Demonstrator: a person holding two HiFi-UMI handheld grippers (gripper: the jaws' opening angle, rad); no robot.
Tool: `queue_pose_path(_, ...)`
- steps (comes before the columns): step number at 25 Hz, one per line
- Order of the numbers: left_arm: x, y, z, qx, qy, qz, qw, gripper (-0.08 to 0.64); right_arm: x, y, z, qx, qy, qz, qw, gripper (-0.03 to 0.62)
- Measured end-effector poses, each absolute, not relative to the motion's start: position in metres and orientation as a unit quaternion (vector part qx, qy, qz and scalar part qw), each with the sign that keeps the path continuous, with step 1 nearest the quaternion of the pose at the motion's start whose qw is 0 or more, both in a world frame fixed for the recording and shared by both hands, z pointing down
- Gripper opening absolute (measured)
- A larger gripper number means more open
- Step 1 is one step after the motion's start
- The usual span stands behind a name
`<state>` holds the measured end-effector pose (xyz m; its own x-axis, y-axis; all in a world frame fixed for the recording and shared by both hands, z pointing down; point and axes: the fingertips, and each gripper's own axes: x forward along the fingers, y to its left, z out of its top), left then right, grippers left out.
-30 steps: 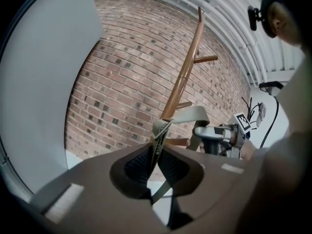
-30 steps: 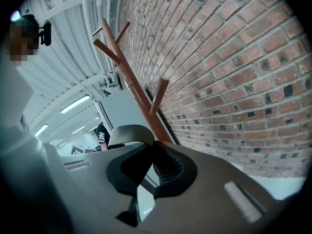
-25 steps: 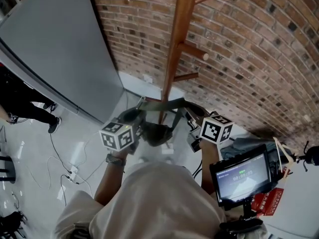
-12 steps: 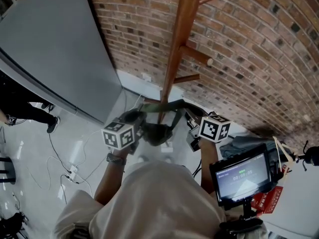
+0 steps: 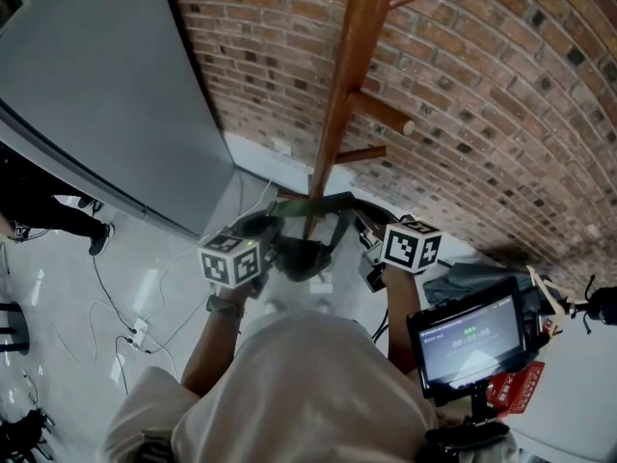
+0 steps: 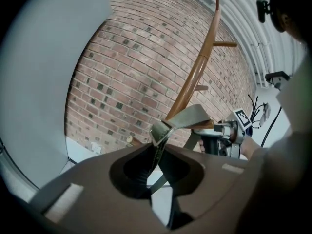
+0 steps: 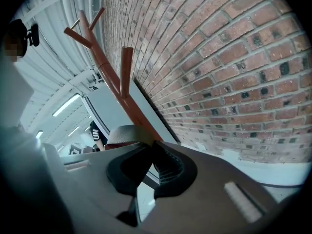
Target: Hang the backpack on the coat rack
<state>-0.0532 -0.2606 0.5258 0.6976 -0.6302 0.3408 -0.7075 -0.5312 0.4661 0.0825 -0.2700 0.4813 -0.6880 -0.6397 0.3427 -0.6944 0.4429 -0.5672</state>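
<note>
One brick wall (image 5: 501,85) stands behind the rack (image 5: 352,75), whose pegs (image 5: 384,114) jut to the right. The backpack (image 5: 301,257) hangs low between the two grippers, near the post and below the pegs, not yet on one. Its strap (image 5: 323,203) stretches across the post. The left gripper (image 6: 157,148) is clenched on the strap, and the right gripper (image 7: 148,150) grasps the strap's other end.
</note>
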Motion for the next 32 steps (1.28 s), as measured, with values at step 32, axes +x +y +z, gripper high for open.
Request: queue_pose_path(32,-0.024,-0.229,0.56,0.867,-0.344,0.098,0.347,0.037,0.064,-0.237,0.529,0.364,-0.84,0.396,0.073,0.011)
